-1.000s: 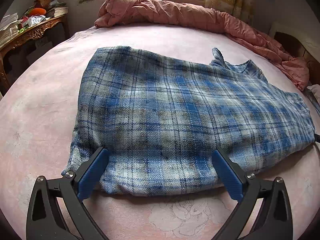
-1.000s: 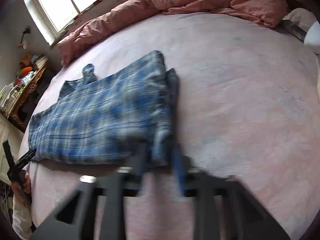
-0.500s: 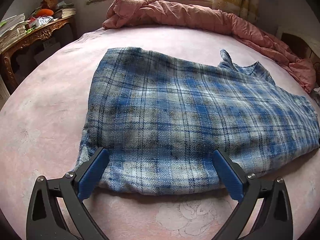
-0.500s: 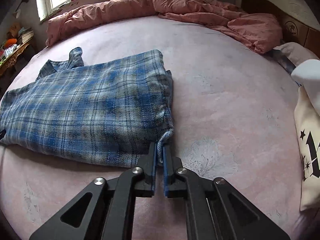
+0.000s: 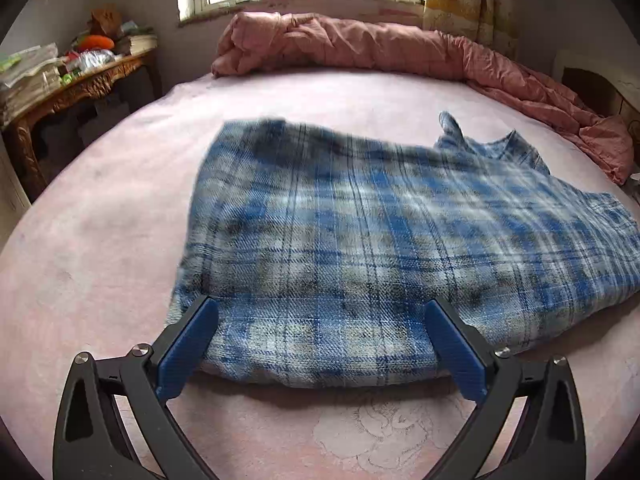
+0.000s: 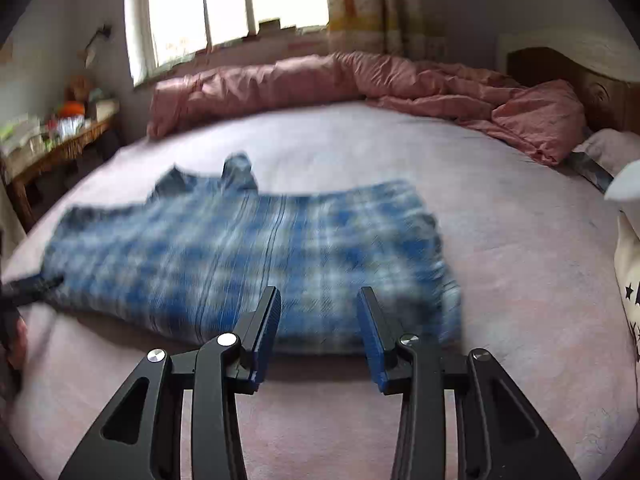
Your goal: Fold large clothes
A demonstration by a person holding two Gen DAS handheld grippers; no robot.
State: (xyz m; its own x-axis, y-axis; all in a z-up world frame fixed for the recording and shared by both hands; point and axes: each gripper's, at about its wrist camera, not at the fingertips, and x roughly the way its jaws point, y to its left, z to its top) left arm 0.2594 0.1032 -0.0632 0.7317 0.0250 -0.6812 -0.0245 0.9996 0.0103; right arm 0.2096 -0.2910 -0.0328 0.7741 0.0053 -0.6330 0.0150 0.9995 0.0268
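My blue plaid shirt (image 5: 384, 248) lies across the middle of both wrist views, spread on the pink bed sheet (image 5: 100, 240) and already doubled into a long band: a thick folded edge faces me along the lower centre of the frame, while the collar end (image 5: 480, 140) pokes up toward the upper right of the left view. My left gripper (image 5: 320, 328) sits at the bottom of that view with its blue pads spread wide, straddling the near fold and grasping nothing. My right gripper (image 6: 318, 320), bottom centre of its own view, is likewise parted and empty, poised just in front of the shirt's near edge; that frame is blurred, so whether the pads touch cloth I cannot tell. A pink quilt (image 5: 360, 48) is bunched along the top of the frame under the window. By my reckoning the lengthwise fold is done. Folding the band across itself into a compact stack looks to be what remains.
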